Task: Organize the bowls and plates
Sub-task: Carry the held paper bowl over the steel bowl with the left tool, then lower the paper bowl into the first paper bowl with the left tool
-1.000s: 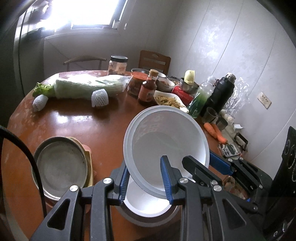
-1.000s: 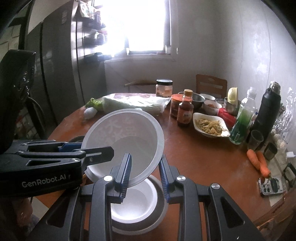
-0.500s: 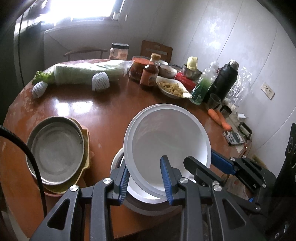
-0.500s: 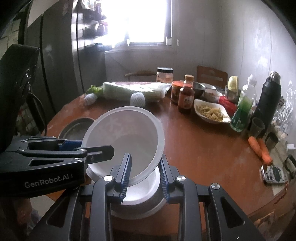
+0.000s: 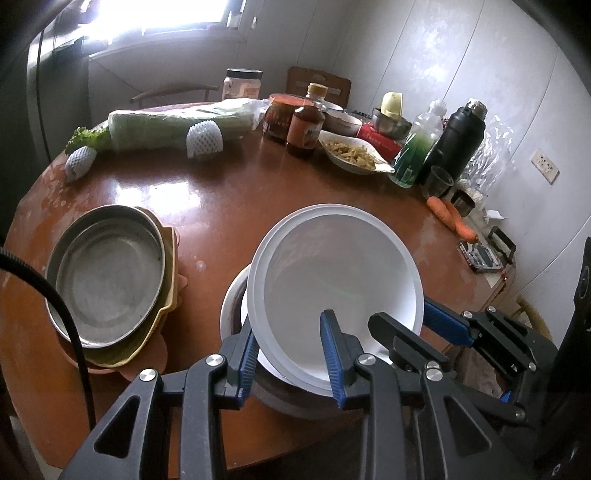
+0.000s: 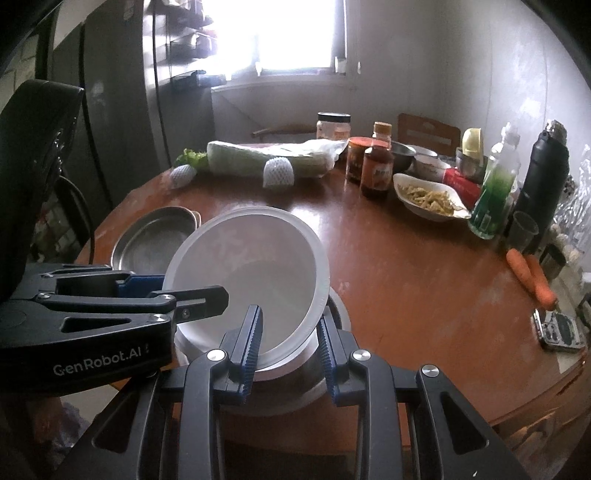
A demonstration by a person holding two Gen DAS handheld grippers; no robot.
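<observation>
Two tongs: left tongs [image 5: 290, 360] and right tongs [image 6: 290, 345], each clamped on the near rim of one white bowl [image 5: 334, 284], from opposite sides
Bowl: tilted, low over a stack of a white bowl in a grey one [image 6: 338, 306], near the bench's front edge; touching or not, cannot tell
Bench: round, brown, glossy [image 5: 207, 195], crowded along the far side
Plates: steel plate [image 5: 107, 275] atop a yellow one, left of the bowl stack
Far side: wrapped cabbage [image 5: 177, 123], sauce bottle [image 5: 306, 127], dish of food [image 5: 351, 153], green bottle [image 5: 417, 147], black flask [image 5: 458, 138], carrots [image 5: 452, 218]
Room: bright window [image 6: 295, 33] behind, pale walls, chair back past the bench
Left view only: wall socket [image 5: 545, 170] at right; right tongs seen from the side
Right view only: tall dark fridge [image 6: 110, 110] at left; left tongs' body marked GenRobot.AI
</observation>
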